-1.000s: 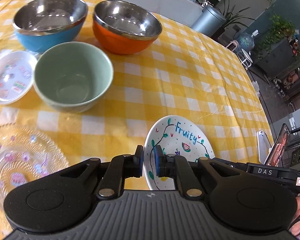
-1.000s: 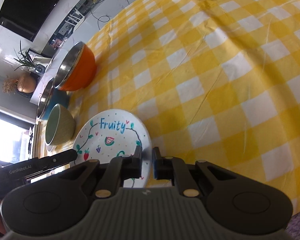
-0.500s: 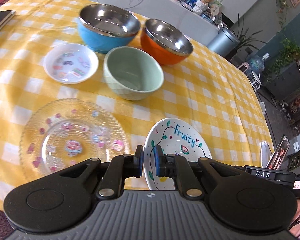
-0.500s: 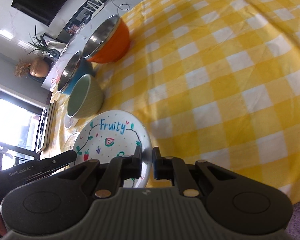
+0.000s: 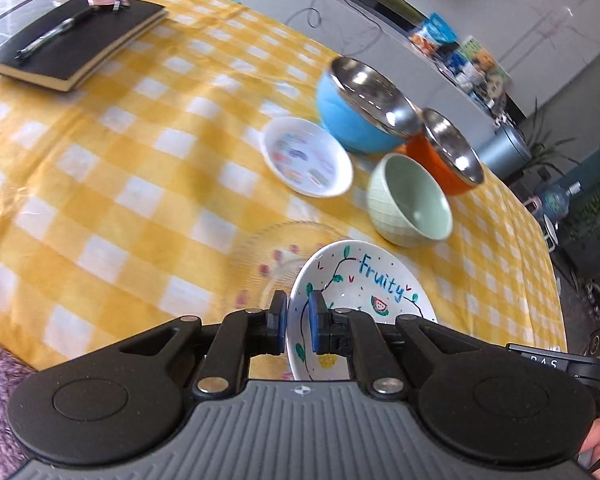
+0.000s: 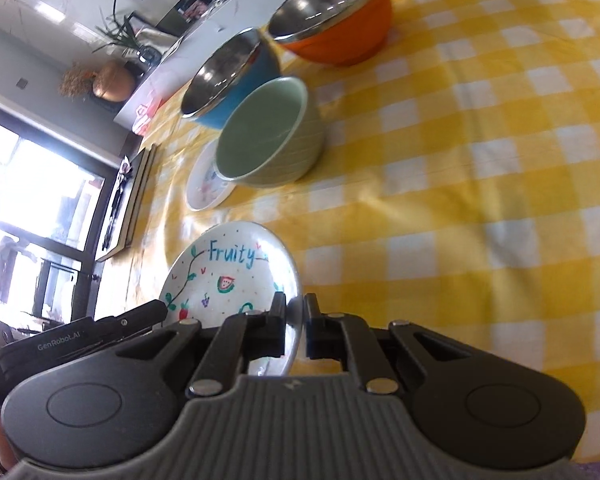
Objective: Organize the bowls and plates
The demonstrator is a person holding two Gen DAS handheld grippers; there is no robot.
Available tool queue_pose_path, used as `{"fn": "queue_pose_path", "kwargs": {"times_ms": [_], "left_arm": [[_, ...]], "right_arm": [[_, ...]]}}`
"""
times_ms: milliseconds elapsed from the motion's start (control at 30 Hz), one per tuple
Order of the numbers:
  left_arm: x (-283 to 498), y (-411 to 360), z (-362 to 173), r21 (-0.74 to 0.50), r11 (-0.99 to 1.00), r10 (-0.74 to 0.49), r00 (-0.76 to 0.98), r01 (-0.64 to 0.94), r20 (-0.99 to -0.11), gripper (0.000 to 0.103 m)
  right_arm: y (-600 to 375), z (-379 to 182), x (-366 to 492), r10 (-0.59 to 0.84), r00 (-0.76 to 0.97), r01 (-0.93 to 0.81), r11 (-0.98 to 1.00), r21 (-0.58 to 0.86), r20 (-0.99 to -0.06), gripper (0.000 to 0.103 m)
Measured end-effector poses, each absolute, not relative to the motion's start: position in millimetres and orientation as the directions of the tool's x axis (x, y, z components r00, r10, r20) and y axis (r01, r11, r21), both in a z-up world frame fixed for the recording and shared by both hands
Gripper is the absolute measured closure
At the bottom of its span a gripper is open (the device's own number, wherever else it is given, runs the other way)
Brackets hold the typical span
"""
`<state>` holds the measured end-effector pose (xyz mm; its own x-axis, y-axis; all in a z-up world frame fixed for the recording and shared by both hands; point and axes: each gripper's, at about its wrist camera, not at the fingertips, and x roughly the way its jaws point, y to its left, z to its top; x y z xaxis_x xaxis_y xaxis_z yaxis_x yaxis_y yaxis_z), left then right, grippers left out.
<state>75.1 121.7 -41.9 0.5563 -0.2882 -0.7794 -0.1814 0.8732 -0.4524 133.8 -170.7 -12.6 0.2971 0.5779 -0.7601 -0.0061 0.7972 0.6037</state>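
Observation:
A white plate lettered "Fruity" (image 5: 360, 292) (image 6: 228, 276) hangs in the air, held at opposite rims. My left gripper (image 5: 298, 322) is shut on its left rim, and my right gripper (image 6: 296, 324) is shut on its right rim. The held plate partly overlaps a clear glass plate (image 5: 268, 256) on the yellow checked cloth below it. Beyond stand a pale green bowl (image 5: 410, 210) (image 6: 268, 136), a blue steel-lined bowl (image 5: 360, 116) (image 6: 232, 80), an orange steel-lined bowl (image 5: 448, 156) (image 6: 336, 20) and a small white patterned plate (image 5: 306, 156) (image 6: 204, 184).
A black notebook (image 5: 76, 44) with a pen lies at the table's far left corner. The yellow checked tablecloth (image 6: 480, 160) spreads wide to the right of the bowls. A counter with packets and a plant lies behind the table.
Both grippers have carried the Fruity plate to the left across the table. It now hangs over the glass plate, and the notebook has come into view.

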Motion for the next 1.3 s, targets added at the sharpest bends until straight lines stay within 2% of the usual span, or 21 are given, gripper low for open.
{"fn": "queue_pose_path", "kwargs": {"times_ms": [267, 633, 1067, 1300], "left_arm": [[74.1, 144.7, -53.0, -0.448, 0.861, -0.245, 0.576, -0.239, -0.78, 0.091], [71.9, 135.7, -59.6, -0.407, 0.886, -0.211, 0.587, -0.224, -0.782, 0.091], [68.2, 128.9, -58.8, -0.369, 0.904, -0.171, 0.608, -0.215, -0.775, 0.091], [63.1, 117.0, -58.9, -0.313, 0.922, -0.102, 0.635, -0.229, -0.765, 0.091]], "right_arm": [[-128.0, -9.6, 145.1, 0.546, 0.292, -0.088, 0.833, 0.547, -0.785, 0.096], [-110.0, -3.9, 145.5, 0.454, 0.352, -0.179, 0.891, 0.417, -0.819, 0.095], [-97.5, -5.6, 135.4, 0.382, 0.42, -0.247, 0.921, 0.302, -0.823, 0.094], [-87.8, -8.7, 122.4, 0.33, 0.475, -0.288, 0.934, 0.21, -0.816, 0.095]]}}
